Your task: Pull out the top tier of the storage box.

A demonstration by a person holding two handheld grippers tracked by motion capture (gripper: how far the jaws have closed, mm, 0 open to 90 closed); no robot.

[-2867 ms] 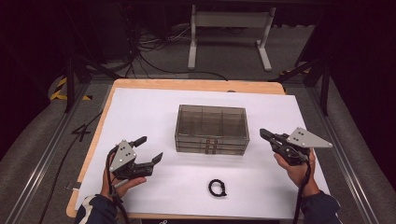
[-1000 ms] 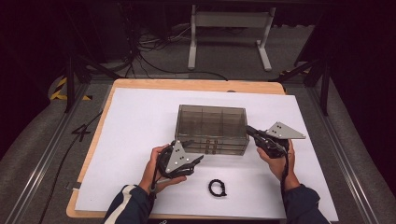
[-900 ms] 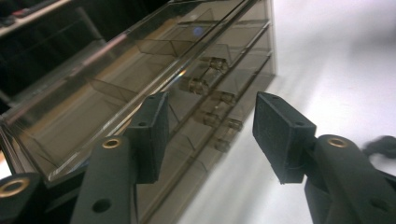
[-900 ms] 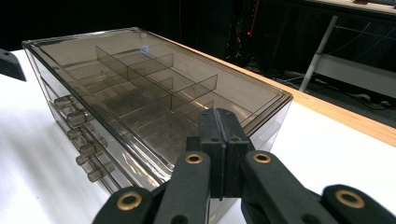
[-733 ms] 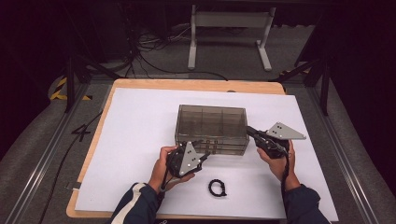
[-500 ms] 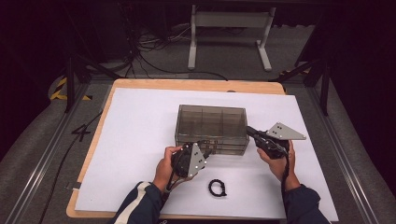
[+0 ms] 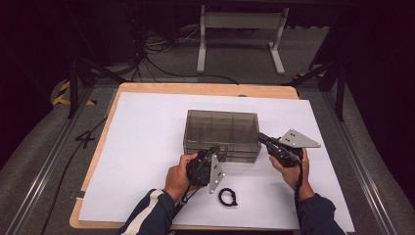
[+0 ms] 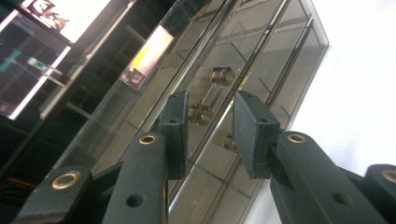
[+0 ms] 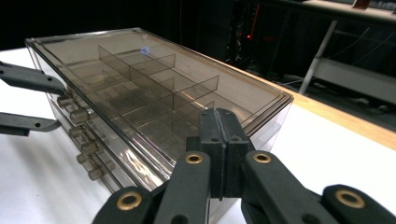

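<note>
Smoky drawer box [image 7: 222,133] on white table sheet [image 7: 147,147], left hand-held gripper [image 8: 211,122] closing, parted around knob [image 8: 201,113], right hand-held gripper [image 9: 219,122] closed empty.

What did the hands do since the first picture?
The left gripper moved from the table's left side to the front of the drawer box, turned, and its jaws have just been closing around a drawer knob, not yet pressing it. The right gripper, shut, moved in to the box's right corner. The box and black ring stayed put.

We see a smoky grey see-through drawer box [image 7: 222,132] with silver knobs [image 8: 201,113], a black ring [image 7: 227,197], two black claws, and a white sheet [image 7: 147,147] over the tan wooden surface [image 7: 195,88].
</note>
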